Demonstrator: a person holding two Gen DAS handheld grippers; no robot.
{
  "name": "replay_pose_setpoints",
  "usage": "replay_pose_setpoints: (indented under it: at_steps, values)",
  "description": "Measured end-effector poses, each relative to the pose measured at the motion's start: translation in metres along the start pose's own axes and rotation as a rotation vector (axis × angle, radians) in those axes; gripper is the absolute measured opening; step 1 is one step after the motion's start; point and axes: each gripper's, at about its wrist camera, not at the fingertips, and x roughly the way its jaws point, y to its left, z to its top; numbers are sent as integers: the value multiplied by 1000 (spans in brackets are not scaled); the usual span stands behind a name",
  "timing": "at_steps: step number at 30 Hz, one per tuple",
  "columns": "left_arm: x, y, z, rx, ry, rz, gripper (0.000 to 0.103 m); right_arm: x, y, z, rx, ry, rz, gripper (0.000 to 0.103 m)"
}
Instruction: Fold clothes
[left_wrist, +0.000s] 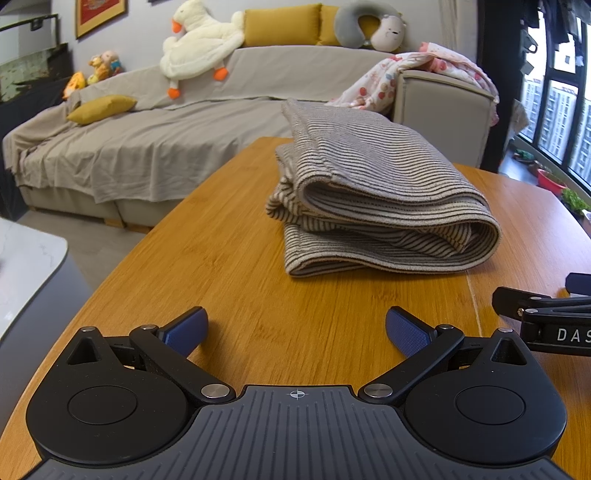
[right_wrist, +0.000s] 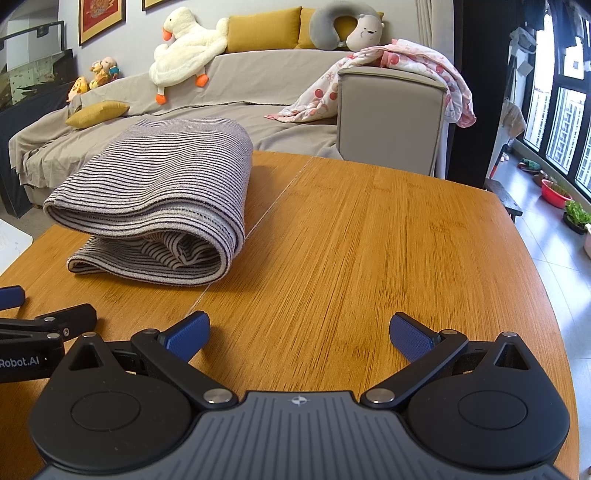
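Both grippers, left (left_wrist: 296, 330) and right (right_wrist: 299, 334), sit low over the table (right_wrist: 369, 229), fingers spread and empty, with the striped garment (left_wrist: 373, 192) lying folded just ahead. It looks soft, thick and floppy, probably light; any further fold wants both corners of the near hem pinched together.

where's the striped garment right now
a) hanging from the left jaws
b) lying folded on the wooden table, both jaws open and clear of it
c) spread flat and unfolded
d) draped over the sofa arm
b: the striped garment lies in folded layers on the wooden table, and the left gripper and right gripper are both open, short of it.
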Motion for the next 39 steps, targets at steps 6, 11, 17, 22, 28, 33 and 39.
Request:
replay_pose_setpoints:
  at_steps: [6, 11, 17, 22, 28, 33, 39]
  values:
    - [5, 3, 5, 26, 17, -45, 103, 0, 1, -1, -1, -1, 1, 103]
    - [1, 1, 6, 5, 60, -22, 103, -3, 2, -3, -6, -1, 7, 103]
    - [-3, 0, 1, -23, 42, 8, 103, -4, 3, -4, -11, -1, 12, 103]
    - [-4, -1, -1, -29, 34, 17, 103, -5, 4, -4, -14, -1, 16, 103]
    - [-5, -2, -2, -35, 30, 24, 103, -6, 4, -4, -16, 0, 19, 103]
    - [-5, -2, -2, -35, 29, 23, 103, -6, 4, -4, -16, 0, 19, 103]
    - [-5, -3, -2, -34, 28, 23, 103, -7, 5, -5, -16, -1, 19, 103]
